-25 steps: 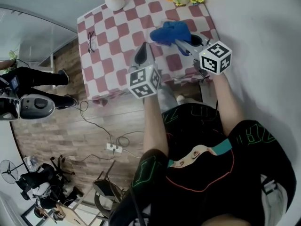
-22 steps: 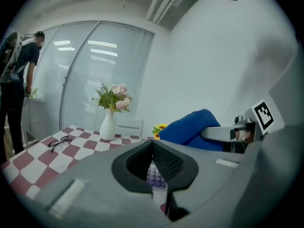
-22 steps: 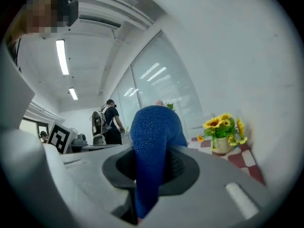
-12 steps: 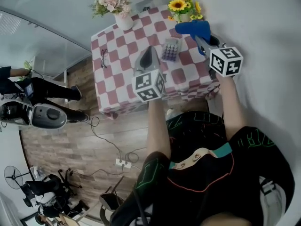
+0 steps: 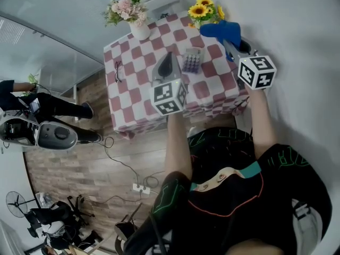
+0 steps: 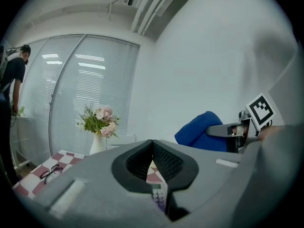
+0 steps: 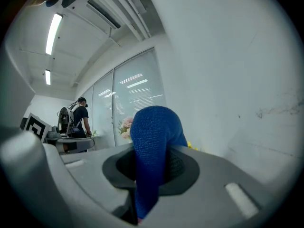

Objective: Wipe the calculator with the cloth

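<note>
Holding: the right claw point(image 5: 229, 45) is closed on the blue cloth point(image 5: 220, 31) and keeps it in the air above the far right corner of the worktop point(image 5: 133, 94). In the right gripper view the cloth point(image 7: 154, 141) hangs down between the jaws.
Calculator: the calculator point(image 5: 193, 60) lies flat on the checked worktop, between the two claws. The cloth is not touching it.
Left claw: the left claw point(image 5: 167, 58) has its jaws together with nothing between them, just left of the calculator.
Step, as I judge it: bring the cloth down flat onto the keys and wipe with light strokes. The left claw could press one edge so the calculator does not slide.
Containers: a white vase point(image 5: 140, 31) holds pink flowers point(image 5: 126, 10). The sunflowers point(image 5: 205, 7) stand at the far edge, and their pot is hard to see.
</note>
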